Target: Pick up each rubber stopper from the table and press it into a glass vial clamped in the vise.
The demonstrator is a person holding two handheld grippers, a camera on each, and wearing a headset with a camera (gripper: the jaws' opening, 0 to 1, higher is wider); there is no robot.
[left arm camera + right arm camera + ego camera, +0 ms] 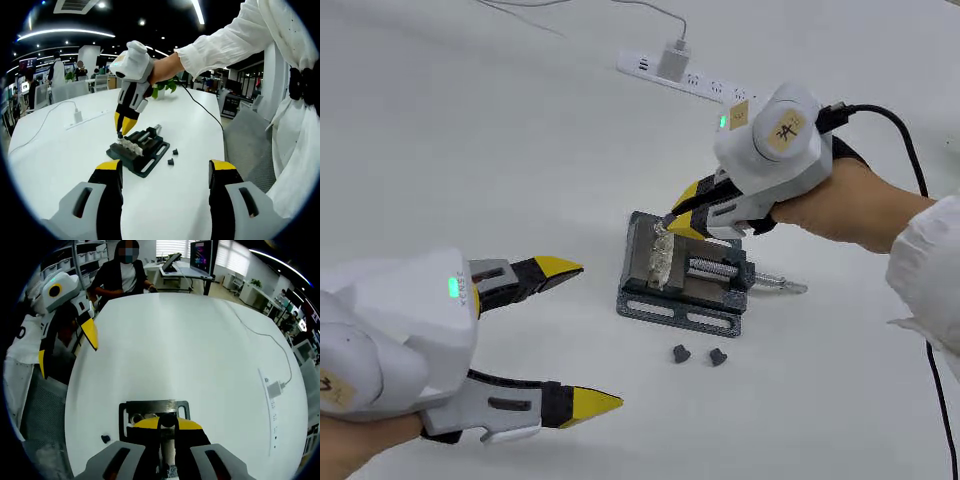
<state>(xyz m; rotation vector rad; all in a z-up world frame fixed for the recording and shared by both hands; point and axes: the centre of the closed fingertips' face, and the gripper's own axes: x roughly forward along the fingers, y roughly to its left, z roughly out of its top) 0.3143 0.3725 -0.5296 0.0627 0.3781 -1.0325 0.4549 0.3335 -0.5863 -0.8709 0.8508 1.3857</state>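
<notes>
A dark metal vise point(705, 300) stands mid-table with glass vials point(660, 257) clamped in its jaws. My right gripper point(672, 222) is shut on a dark rubber stopper point(168, 421) and holds it right over the vials, touching or nearly touching one. The left gripper view shows it from the side, pointing down at the vise point(142, 150). Two loose rubber stoppers point(681, 353) point(718, 357) lie on the table in front of the vise. My left gripper point(601, 336) hovers open at the near left with nothing between its jaws.
A white power strip point(688, 76) with a plugged-in charger lies at the far side of the white table. A black cable point(910, 150) trails from the right gripper. A person point(125, 270) sits beyond the table's far end. The table edge point(222, 145) drops off to the right.
</notes>
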